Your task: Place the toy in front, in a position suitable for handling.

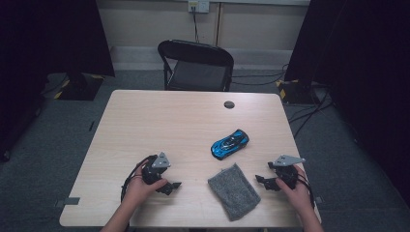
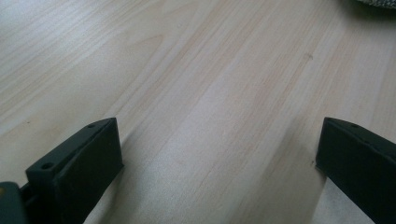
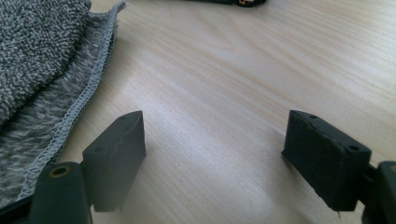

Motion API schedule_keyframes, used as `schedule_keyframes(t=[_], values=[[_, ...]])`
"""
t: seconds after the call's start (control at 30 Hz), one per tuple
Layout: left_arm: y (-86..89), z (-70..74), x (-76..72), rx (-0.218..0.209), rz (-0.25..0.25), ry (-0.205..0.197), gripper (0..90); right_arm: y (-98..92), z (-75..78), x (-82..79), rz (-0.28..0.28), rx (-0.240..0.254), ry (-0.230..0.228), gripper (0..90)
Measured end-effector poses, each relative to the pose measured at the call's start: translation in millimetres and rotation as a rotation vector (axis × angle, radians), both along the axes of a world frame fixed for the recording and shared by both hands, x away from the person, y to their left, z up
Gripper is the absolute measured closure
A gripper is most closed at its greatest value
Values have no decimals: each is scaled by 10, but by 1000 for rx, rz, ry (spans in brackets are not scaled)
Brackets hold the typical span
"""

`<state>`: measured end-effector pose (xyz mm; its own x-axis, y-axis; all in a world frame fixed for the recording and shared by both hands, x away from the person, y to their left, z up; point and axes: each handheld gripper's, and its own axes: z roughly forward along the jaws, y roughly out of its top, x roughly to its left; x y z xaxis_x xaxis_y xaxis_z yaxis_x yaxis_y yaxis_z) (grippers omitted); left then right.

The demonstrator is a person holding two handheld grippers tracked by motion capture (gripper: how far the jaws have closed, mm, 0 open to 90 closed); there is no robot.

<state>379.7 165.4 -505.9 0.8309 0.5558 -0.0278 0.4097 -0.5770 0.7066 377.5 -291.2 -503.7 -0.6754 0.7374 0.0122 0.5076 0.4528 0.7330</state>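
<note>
A blue toy car [image 1: 230, 143] stands on the light wood table [image 1: 159, 121], right of centre. A folded grey towel [image 1: 234, 191] lies near the front edge, between the two hands. My left gripper [image 1: 174, 185] rests low on the table at the front left, pointing right toward the towel, jaws wide apart over bare wood [image 2: 219, 140]. My right gripper [image 1: 261, 181] sits at the front right, pointing left; it stands open with bare wood between its jaws [image 3: 212, 154]. The towel's stitched edge [image 3: 60, 93] lies just left of its left jaw. Part of the car's underside [image 3: 243, 2] shows at the top edge.
A small dark round cap [image 1: 229, 104] sits in the table near its far edge. A black folding chair [image 1: 196, 65] stands behind the table. Cables lie on the grey floor at the right [image 1: 309, 111]. Dark curtains hang on both sides.
</note>
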Motion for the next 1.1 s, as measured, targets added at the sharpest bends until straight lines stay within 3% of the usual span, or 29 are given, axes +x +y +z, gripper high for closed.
schedule_keyframes(t=[0.23,0.4,0.57,0.7,1.1], values=[[-24,22,-1,15,1,7,12,-1,0,4,3,0,0,198],[-70,73,-9,10,5,10,176,1,0,1,1,-1,0,199],[-166,154,25,5,-17,17,163,2,0,-1,-1,-1,0,198],[-248,220,48,-29,-17,57,160,5,1,-8,-8,-2,0,199],[-561,355,226,-51,-39,85,163,6,0,-13,-9,-3,-2,198]])
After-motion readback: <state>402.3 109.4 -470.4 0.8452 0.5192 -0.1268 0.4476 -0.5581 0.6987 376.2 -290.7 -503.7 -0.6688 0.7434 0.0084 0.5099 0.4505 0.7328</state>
